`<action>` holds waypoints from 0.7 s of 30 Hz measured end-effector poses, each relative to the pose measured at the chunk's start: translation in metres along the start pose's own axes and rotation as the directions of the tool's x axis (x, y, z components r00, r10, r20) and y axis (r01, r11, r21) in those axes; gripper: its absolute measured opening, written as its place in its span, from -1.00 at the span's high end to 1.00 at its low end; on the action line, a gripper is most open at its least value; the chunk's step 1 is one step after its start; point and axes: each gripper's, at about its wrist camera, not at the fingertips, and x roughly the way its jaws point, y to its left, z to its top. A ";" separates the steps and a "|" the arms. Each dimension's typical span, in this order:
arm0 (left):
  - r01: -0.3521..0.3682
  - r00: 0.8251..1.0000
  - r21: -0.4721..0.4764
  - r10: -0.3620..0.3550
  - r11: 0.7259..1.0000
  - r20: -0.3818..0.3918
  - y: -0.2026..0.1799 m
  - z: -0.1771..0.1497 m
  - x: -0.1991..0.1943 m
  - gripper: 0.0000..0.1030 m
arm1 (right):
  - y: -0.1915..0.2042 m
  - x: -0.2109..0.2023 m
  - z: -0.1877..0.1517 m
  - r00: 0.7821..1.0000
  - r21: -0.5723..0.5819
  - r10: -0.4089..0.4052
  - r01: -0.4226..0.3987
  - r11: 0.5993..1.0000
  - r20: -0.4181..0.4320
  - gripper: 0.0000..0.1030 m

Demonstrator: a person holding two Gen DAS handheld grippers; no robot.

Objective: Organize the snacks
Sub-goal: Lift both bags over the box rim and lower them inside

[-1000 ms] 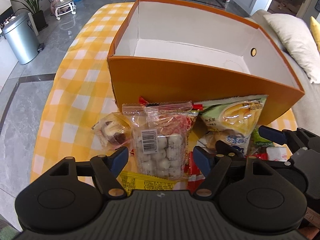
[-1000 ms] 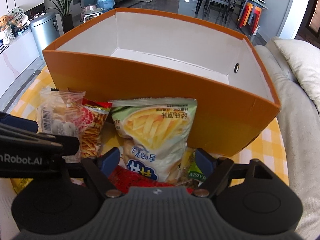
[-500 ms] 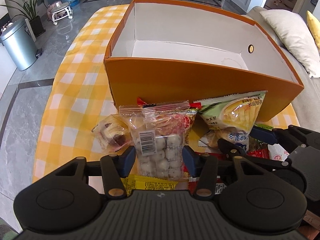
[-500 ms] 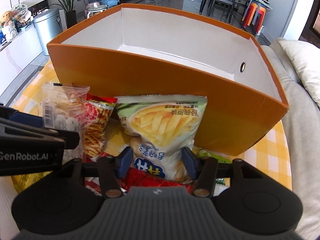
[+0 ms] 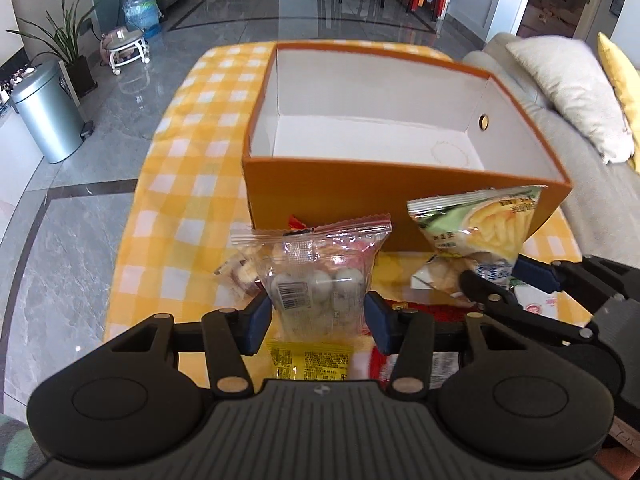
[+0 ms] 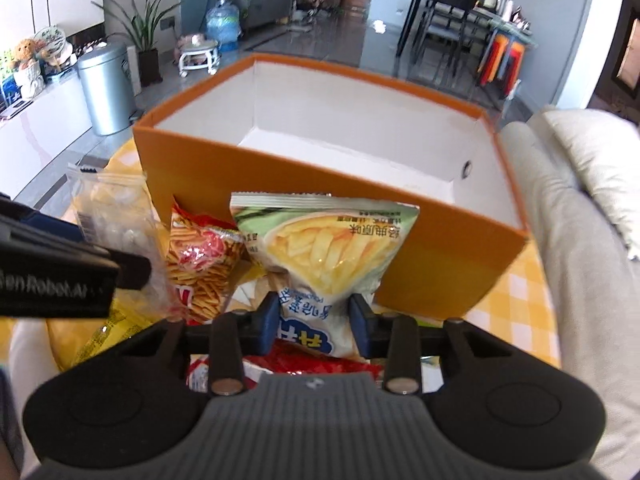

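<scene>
An open orange box (image 5: 400,196) with a white, empty inside stands on the yellow checked tablecloth; it also shows in the right wrist view (image 6: 320,196). My left gripper (image 5: 318,316) is shut on a clear bag of white round sweets (image 5: 316,276) and holds it up in front of the box. My right gripper (image 6: 314,322) is shut on a green bag of fries snacks (image 6: 324,252), also raised before the box. That green bag also shows in the left wrist view (image 5: 480,232). More packets lie below: a red stick-snack bag (image 6: 200,268) and a yellow packet (image 5: 308,360).
A small wrapped cake (image 5: 240,272) lies left of the pile. A beige sofa with pillows (image 5: 572,92) stands to the right of the table. A metal bin (image 5: 48,116), a plant and a water bottle stand on the floor at the left.
Both grippers closed from open onto their bags, then lifted them up and back from the pile. The box now appears farther and lower.
</scene>
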 end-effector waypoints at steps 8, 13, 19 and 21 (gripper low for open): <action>0.004 0.997 0.011 -0.005 1.000 0.082 0.003 0.008 -0.036 -0.12 | -0.003 -0.041 0.004 0.997 0.042 -0.014 0.011 0.999 0.078 0.35; 0.010 0.991 0.037 -0.015 0.999 0.130 0.004 0.023 -0.055 -0.12 | -0.008 -0.065 0.009 0.994 0.084 -0.017 0.008 0.996 0.112 0.36; 0.016 0.985 0.091 -0.031 0.996 0.169 0.001 0.053 -0.069 -0.12 | -0.028 -0.087 0.026 0.989 0.143 -0.007 -0.014 0.990 0.151 0.37; 0.006 0.983 0.126 -0.029 0.992 0.181 -0.002 0.065 -0.069 -0.12 | -0.035 -0.089 0.036 0.987 0.156 -0.014 -0.012 0.988 0.160 0.37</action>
